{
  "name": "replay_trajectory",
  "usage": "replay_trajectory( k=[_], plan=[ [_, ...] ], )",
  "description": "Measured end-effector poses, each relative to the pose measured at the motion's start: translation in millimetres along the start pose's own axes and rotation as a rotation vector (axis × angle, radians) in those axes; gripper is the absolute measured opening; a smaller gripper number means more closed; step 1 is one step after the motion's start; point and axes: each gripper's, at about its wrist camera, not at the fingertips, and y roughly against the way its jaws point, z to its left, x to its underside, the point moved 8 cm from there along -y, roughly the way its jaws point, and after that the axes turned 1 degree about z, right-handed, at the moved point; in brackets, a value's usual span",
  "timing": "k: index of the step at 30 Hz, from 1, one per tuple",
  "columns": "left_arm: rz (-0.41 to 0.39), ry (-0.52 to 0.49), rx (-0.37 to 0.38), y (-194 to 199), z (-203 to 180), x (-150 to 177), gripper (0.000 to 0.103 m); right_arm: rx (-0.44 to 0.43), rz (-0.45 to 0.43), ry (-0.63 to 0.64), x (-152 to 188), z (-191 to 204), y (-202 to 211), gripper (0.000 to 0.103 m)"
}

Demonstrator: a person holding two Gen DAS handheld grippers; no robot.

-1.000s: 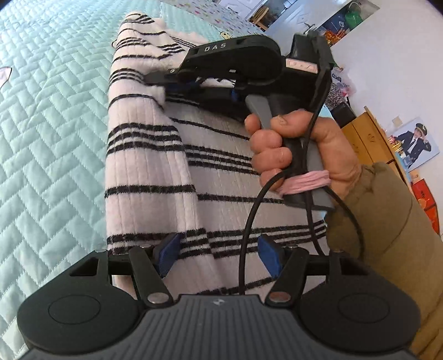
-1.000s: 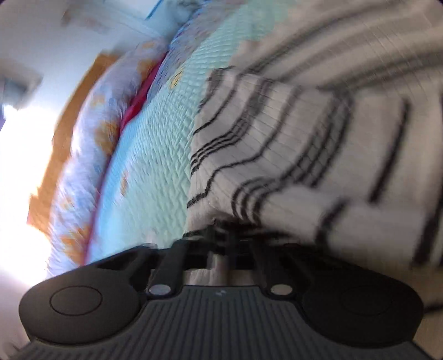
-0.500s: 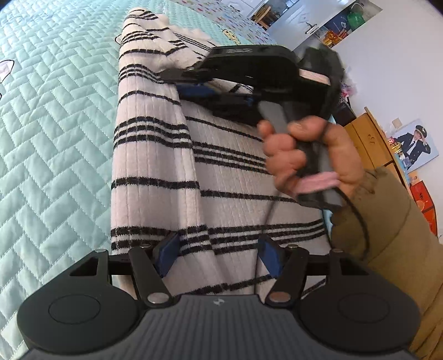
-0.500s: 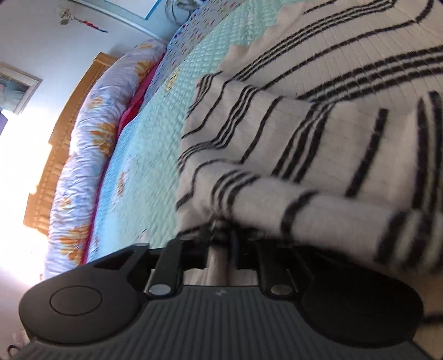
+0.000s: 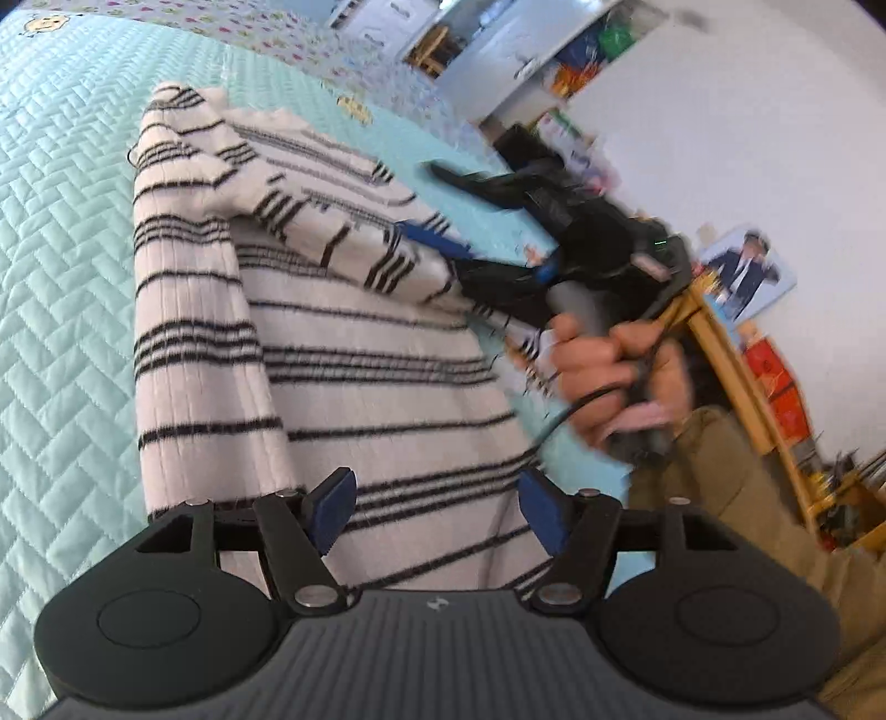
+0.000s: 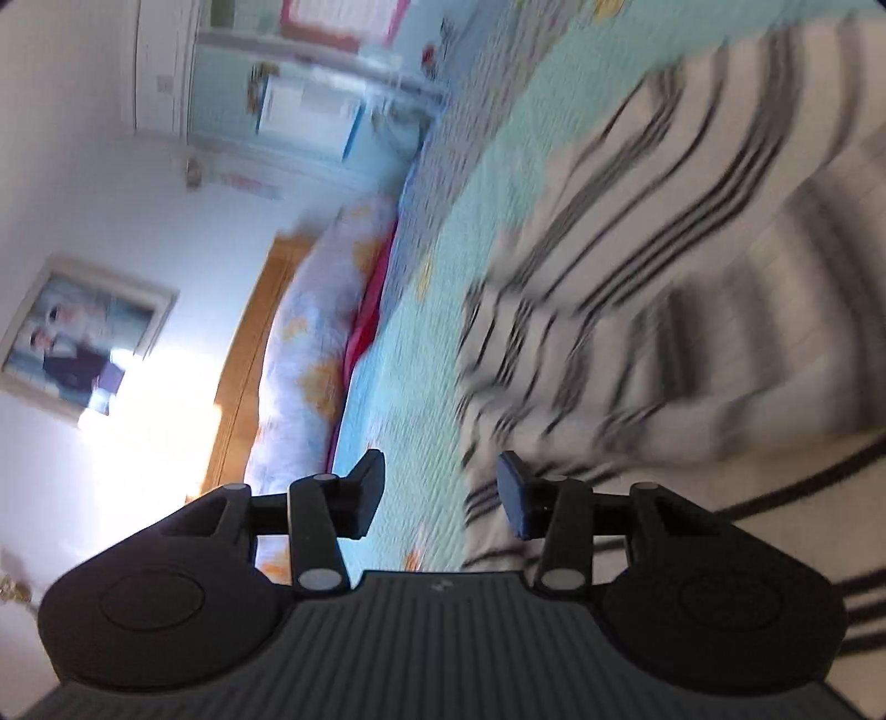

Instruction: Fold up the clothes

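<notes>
A quilted aqua bedspread (image 5: 61, 266) with a herringbone stitch covers the bed, edged by a strip of small-patterned cloth (image 5: 232, 27). A long floral bolster (image 6: 310, 332) lies along a wooden headboard (image 6: 243, 354), with a red strip (image 6: 368, 327) just beside it. A framed picture (image 6: 83, 338) hangs on the white wall. Elsewhere, a poster (image 5: 745, 274) of a uniformed figure hangs above a wooden shelf (image 5: 742, 371), and cluttered shelves (image 5: 587, 61) stand farther back.
</notes>
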Motion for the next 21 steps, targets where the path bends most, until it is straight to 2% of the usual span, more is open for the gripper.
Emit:
replay_trajectory(
  k=[3, 6, 7, 10, 13, 15, 18, 21],
  plan=[
    [0.085, 0.012, 0.062, -17.4, -8.6, 14.4, 0.068, 0.082, -0.074, 0.005, -9.0, -15.7, 25.3, 0.051],
    [0.06, 0.016, 0.071, -17.5, -11.7, 13.2, 0.068, 0.174, -0.056, 0.069, -4.7, -18.9, 21.1, 0.051],
    [0.04, 0.036, 0.052, -14.0, -6.5, 8.9, 0.068, 0.197, -0.04, 0.092, -2.4, -18.5, 17.2, 0.05],
    [-0.027, 0.114, -0.024, 0.0, 15.0, -7.4, 0.068, 0.115, -0.089, 0.014, -10.2, -21.3, 24.6, 0.051],
    [-0.053, 0.118, -0.12, -2.7, 31.1, -34.8, 0.068, 0.065, -0.11, -0.017, -23.5, -18.0, 20.8, 0.051],
    [-0.068, 0.116, -0.185, -5.0, 41.4, -53.7, 0.068, 0.112, -0.057, 0.081, -28.4, -2.6, -6.2, 0.051],
    [-0.077, 0.087, -0.295, -16.0, 55.1, -84.9, 0.068, 0.181, 0.084, 0.248, -34.6, 23.0, -62.6, 0.051],
    [-0.08, 0.08, -0.341, -26.3, 70.3, -108.0, 0.068, 0.271, 0.16, 0.371, -42.5, 32.3, -107.0, 0.051]
  ],
)
